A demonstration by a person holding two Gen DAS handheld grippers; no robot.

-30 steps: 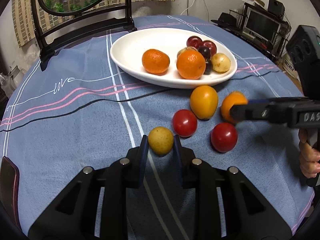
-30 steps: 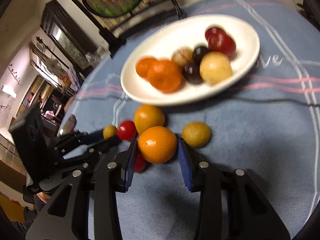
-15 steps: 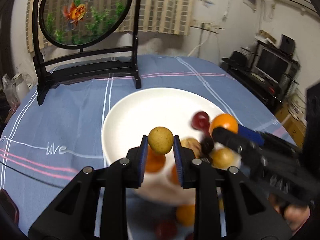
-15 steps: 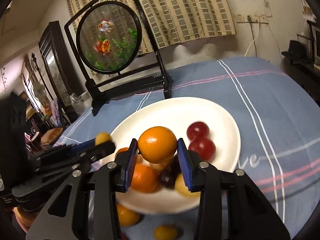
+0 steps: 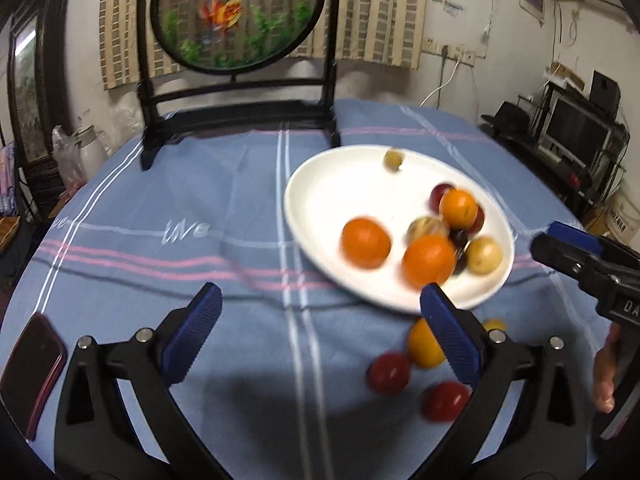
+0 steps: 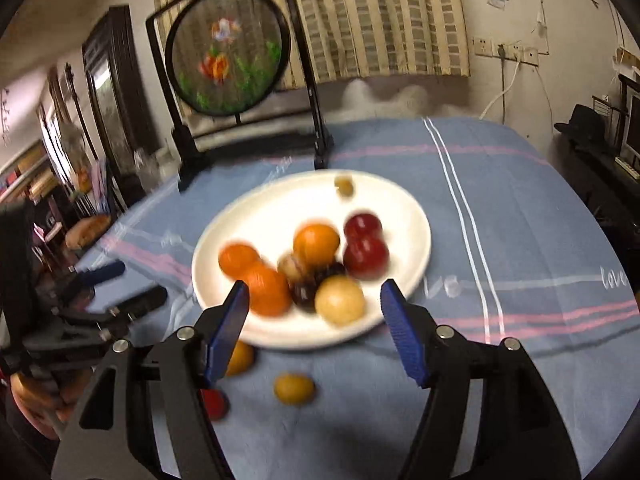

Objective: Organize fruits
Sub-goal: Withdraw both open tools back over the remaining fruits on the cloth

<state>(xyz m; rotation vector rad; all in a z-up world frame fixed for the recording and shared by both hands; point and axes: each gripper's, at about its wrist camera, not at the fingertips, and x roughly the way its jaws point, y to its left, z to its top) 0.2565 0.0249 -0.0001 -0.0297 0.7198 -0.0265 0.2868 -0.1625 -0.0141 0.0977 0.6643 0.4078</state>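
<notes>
Left wrist: left gripper [image 5: 320,332] spread wide, holding nothing, above the blue-clothed counter [image 5: 160,280] just short of the white plate [image 5: 320,200]. Small yellow fruit [image 5: 394,159], clamped half a second ago, now at the plate's far rim.

Right wrist: right gripper [image 6: 316,328] likewise wide and bare. Orange [image 6: 316,244], gripped earlier, now among the plate's fruit.

We see the fruits on the white oval plate [image 6: 416,220] motion-blurred; a blue gripper pad half hides one red round fruit [image 6: 214,404].
</notes>
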